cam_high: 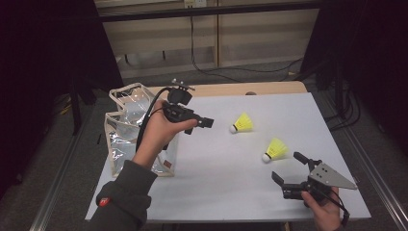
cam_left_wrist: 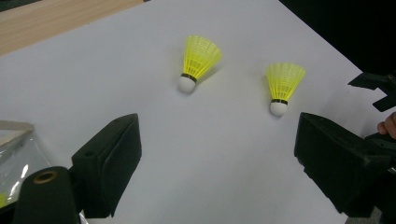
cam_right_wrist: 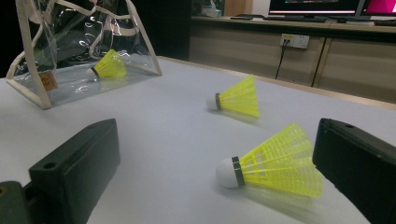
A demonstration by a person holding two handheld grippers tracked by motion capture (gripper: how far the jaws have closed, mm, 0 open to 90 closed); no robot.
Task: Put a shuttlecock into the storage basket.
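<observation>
Hovering with its black jaws apart and nothing between them, the left gripper (cam_high: 208,122) points across the white table (cam_high: 216,178) at the farther yellow plastic shuttlecock with a white cork nose (cam_high: 241,124), which lies just ahead of its tips, skirt away and nose toward it. The right gripper (cam_high: 287,169), jaws also spread and empty, sits close behind the nearer yellow shuttlecock (cam_high: 274,149), whose long axis runs slantwise past its tips. Behind the left hand (cam_high: 161,127) stands the clear plastic bag with cream trim (cam_high: 126,126), a third shuttlecock (cam_right_wrist: 108,66) inside.
</observation>
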